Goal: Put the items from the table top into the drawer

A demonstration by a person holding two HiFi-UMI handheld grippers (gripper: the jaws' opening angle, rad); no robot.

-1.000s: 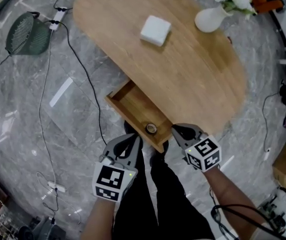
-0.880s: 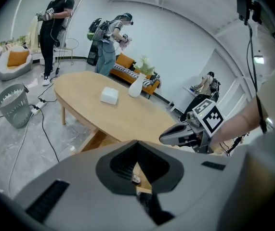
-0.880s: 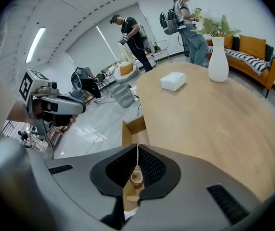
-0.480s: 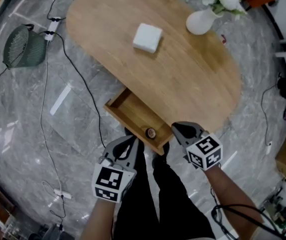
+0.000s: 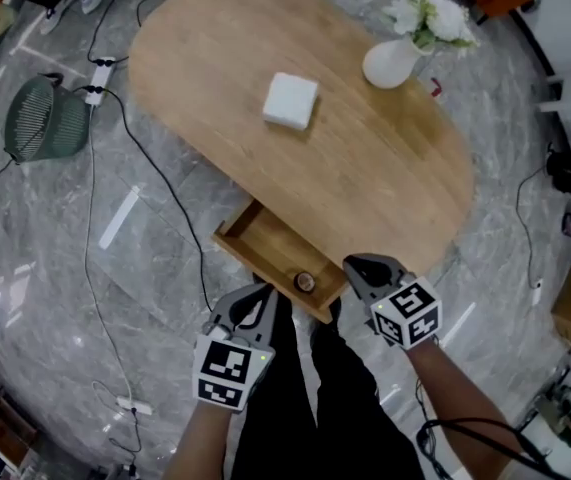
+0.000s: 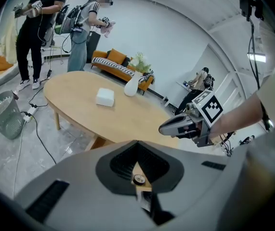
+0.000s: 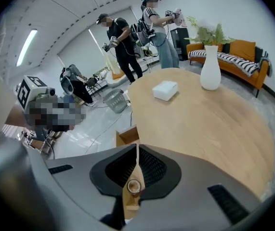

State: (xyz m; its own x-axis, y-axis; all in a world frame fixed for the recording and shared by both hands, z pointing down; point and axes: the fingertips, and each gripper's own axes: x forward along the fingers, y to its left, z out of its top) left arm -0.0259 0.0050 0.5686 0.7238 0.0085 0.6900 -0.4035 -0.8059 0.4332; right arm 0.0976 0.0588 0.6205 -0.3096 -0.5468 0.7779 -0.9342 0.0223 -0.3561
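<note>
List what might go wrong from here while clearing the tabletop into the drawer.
The vase with flowers stands upright near the far edge of the table; a two-jaw grip could tip it, and it may not fit the shallow drawer.
The white box lies well beyond the shut left gripper and right gripper; leaning over could bump the open drawer.
The box might land on the small round item in the drawer.

Grey veined marble floor (image 5: 45,268), glossy, catching reflections. Black cables (image 5: 163,165) trail across it from a white power strip (image 5: 98,71); green mesh wastebasket (image 5: 43,118) close by. White walls (image 6: 176,42). Orange sofa (image 7: 245,48) with striped cushions. Ceiling strip light (image 7: 26,46) lit.
</note>
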